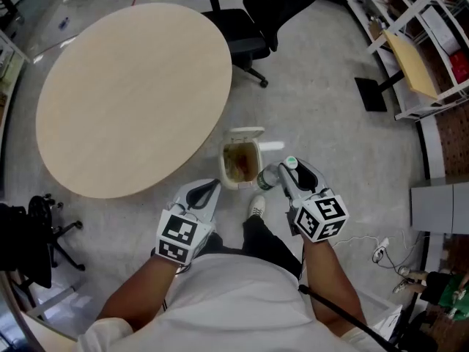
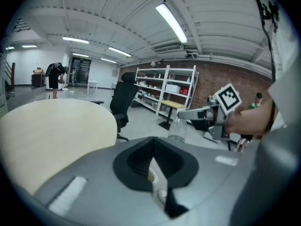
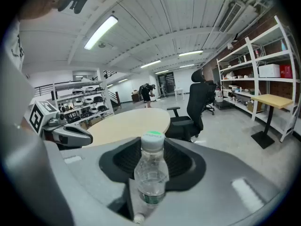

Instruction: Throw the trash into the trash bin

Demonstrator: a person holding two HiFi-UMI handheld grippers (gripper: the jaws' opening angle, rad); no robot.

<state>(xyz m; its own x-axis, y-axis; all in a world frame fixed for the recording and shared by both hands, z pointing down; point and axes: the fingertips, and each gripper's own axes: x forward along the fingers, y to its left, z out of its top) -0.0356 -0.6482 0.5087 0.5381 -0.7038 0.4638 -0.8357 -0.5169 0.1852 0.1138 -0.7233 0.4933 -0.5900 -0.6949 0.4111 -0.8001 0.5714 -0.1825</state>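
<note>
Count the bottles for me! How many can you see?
1. The clear bottle with the green cap is held between the jaws of the right gripper, close to the trash bin. The far shelves are too small to check for more.

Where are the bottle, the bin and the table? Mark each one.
bottle (image 3: 151, 171): right gripper view, its clear body.
bin (image 1: 223, 163): head view, its left rim.
table (image 1: 132, 94): head view, its bare top.
</note>
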